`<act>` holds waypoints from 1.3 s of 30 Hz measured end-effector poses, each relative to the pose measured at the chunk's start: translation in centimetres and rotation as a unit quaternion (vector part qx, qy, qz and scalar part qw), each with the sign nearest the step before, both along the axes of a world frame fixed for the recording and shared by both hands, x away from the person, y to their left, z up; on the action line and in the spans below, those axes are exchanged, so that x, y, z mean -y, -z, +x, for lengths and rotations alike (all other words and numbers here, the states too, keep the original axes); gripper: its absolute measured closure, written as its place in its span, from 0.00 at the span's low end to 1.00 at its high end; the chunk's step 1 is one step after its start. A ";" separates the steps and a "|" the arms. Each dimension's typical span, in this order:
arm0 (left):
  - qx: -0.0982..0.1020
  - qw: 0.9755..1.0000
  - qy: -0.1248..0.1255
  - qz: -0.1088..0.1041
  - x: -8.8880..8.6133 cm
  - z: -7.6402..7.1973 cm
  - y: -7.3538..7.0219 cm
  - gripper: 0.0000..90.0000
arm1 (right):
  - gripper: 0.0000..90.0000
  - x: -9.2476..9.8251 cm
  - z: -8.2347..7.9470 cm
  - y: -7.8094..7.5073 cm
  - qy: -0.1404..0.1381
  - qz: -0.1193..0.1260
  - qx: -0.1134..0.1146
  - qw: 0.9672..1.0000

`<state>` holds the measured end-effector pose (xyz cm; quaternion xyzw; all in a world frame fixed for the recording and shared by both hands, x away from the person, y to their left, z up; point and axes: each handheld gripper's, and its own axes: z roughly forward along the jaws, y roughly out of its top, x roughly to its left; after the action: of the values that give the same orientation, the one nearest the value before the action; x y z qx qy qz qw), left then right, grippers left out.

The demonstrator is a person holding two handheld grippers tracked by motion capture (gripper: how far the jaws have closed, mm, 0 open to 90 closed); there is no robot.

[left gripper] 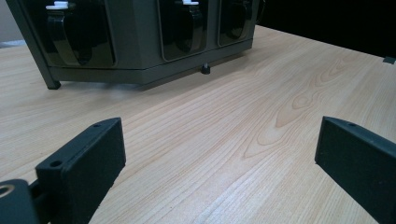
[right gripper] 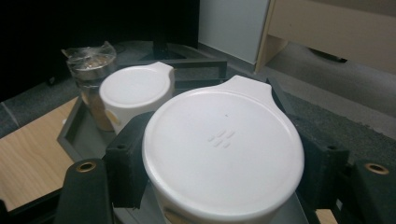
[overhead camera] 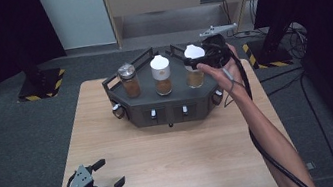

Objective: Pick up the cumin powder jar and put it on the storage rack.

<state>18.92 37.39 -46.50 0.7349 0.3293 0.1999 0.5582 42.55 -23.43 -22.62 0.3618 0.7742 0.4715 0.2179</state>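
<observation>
A dark grey hexagonal rack (overhead camera: 172, 110) stands at the far middle of the wooden table (overhead camera: 175, 163) and carries three jars of brown contents. The left jar (overhead camera: 129, 80) has a clear shaker top, and the middle jar (overhead camera: 161, 75) a white lid. My right gripper (overhead camera: 193, 59) reaches in from the right and is shut on the white lid of the right jar (overhead camera: 195, 76). In the right gripper view the black pads (right gripper: 128, 154) press on both sides of that round lid (right gripper: 224, 149). My left gripper (overhead camera: 110, 172) rests open near the table's front left corner, with nothing between its fingers (left gripper: 88, 163).
The rack's front wall (left gripper: 135, 56) has dark recesses with white-tipped levers and a small knob below. Behind the held lid are the middle jar (right gripper: 135, 91) and the shaker-top jar (right gripper: 91, 65). Beyond the table are grey carpet, a pale cabinet (overhead camera: 170, 2) and cables.
</observation>
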 end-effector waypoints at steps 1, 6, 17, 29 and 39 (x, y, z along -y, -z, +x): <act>0.000 1.000 0.000 0.000 0.0 0.0 0.0 0.01 | 0.34 0.0 0.2 0.2 0.003 0.002 -0.003 1.000; 0.000 1.000 0.000 0.000 0.1 0.0 0.0 0.01 | 0.34 0.0 1.1 1.4 0.013 0.003 -0.005 1.000; -0.001 1.000 0.002 0.002 0.0 0.1 0.0 0.01 | 0.34 -0.3 2.2 2.9 0.020 -0.001 -0.010 1.000; 0.000 1.000 0.001 0.002 0.1 0.1 0.0 0.01 | 0.34 0.1 2.9 3.7 0.028 0.004 -0.021 0.999; 0.000 1.000 0.002 0.003 0.1 0.0 0.0 0.01 | 0.34 0.2 2.8 4.2 0.027 0.007 -0.013 1.000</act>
<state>18.95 37.29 -46.49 0.7370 0.3275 0.2001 0.5564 45.36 -23.63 -26.79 0.3900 0.7636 0.4661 0.2182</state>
